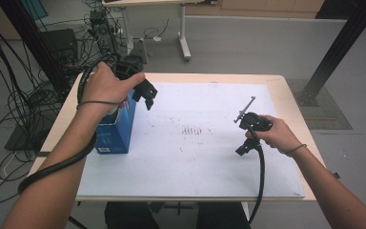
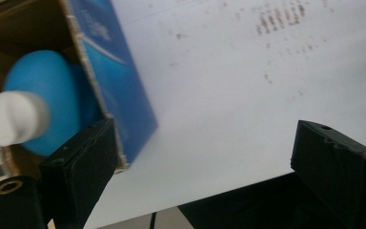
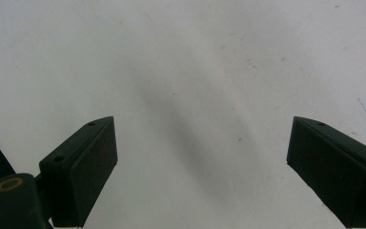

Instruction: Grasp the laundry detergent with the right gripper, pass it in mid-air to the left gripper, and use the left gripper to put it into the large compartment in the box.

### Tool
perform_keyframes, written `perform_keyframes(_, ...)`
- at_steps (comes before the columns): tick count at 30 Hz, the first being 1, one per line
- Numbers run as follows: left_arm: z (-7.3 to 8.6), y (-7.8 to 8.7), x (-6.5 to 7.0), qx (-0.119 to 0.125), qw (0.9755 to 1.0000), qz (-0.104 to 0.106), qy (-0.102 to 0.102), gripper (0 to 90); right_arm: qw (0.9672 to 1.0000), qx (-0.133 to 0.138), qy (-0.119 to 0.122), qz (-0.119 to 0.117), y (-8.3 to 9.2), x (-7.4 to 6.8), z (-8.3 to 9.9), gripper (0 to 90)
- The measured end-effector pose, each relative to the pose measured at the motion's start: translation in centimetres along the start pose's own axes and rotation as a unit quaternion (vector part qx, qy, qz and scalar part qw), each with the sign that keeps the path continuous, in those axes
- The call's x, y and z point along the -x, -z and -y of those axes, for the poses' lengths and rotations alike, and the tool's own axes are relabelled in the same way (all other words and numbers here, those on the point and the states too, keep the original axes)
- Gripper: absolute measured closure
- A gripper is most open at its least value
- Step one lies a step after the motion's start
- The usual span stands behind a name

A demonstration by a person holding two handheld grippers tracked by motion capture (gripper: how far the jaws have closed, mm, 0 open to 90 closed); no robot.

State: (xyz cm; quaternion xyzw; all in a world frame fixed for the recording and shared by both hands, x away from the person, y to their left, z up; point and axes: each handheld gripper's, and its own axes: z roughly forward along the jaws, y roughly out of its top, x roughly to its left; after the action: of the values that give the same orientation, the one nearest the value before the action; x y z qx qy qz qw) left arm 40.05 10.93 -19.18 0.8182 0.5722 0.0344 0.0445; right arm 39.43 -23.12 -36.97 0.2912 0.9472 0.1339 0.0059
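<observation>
Resting on a white sheet (image 1: 195,157) that covers most of a pale wooden table (image 1: 293,102), a blue carton (image 1: 116,131) stands at the left side of the sheet, close to its left edge. The left hand (image 1: 106,86) holds the left gripper (image 1: 145,95) above the carton's top, its black jaws pointing down and toward the middle of the table. In the left gripper view the jaws stand wide apart with nothing between them; the carton's open top (image 2: 38,57) lies just beyond the left jaw, showing brown cardboard inside. Within it sits a rounded blue object (image 2: 47,95) with a white cap or neck (image 2: 14,117), probably a bottle, though the blur makes that uncertain. Faint brownish marks (image 2: 279,19) dot the sheet farther off.

The right hand (image 1: 279,136) holds the right gripper (image 1: 243,145) over the right half of the sheet, well apart from the carton. A thick black cable (image 1: 262,181) trails from it toward the near edge of the table. In the right gripper view the jaws are spread wide and hold nothing, with bare white sheet and a soft shadow (image 3: 195,133) between them. A second black cable (image 1: 62,164) loops along the left forearm. Beyond the table, tangled cables (image 1: 24,95) lie on the grey floor (image 1: 267,43) at the left.
</observation>
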Motion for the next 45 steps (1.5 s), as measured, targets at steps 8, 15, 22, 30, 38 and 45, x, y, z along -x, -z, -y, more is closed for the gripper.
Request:
perform_keyframes(8,0.0,-2.1,2.6,-0.013,0.9994,0.014,-0.027,9.5,1.0,0.001,0.0,0.006,0.3,-0.4,0.3,10.2)
perform_keyframes(15,-0.1,-4.3,4.7,-0.029,0.9981,0.02,-0.05,9.5,0.9999,0.005,-0.002,0.009,0.6,-0.4,0.7,10.2)
perform_keyframes(22,0.2,-6.3,5.8,-0.036,0.9976,0.019,-0.056,9.4,0.9999,0.007,-0.002,0.01,0.8,-0.5,0.7,10.2)
perform_keyframes(30,0.5,-8.4,6.0,-0.047,0.9973,0.015,-0.053,9.6,0.9999,0.007,-0.001,0.01,0.7,-0.5,0.8,10.2)
perform_keyframes(38,0.7,-9.8,6.3,-0.052,0.9971,0.015,-0.054,9.7,0.9999,0.008,0.0,0.01,0.7,-0.5,0.6,10.2)
perform_keyframes(45,0.8,-10.6,6.6,-0.058,0.9968,0.015,-0.054,9.7,0.9999,0.007,0.003,0.008,0.6,-0.6,0.3,10.2)
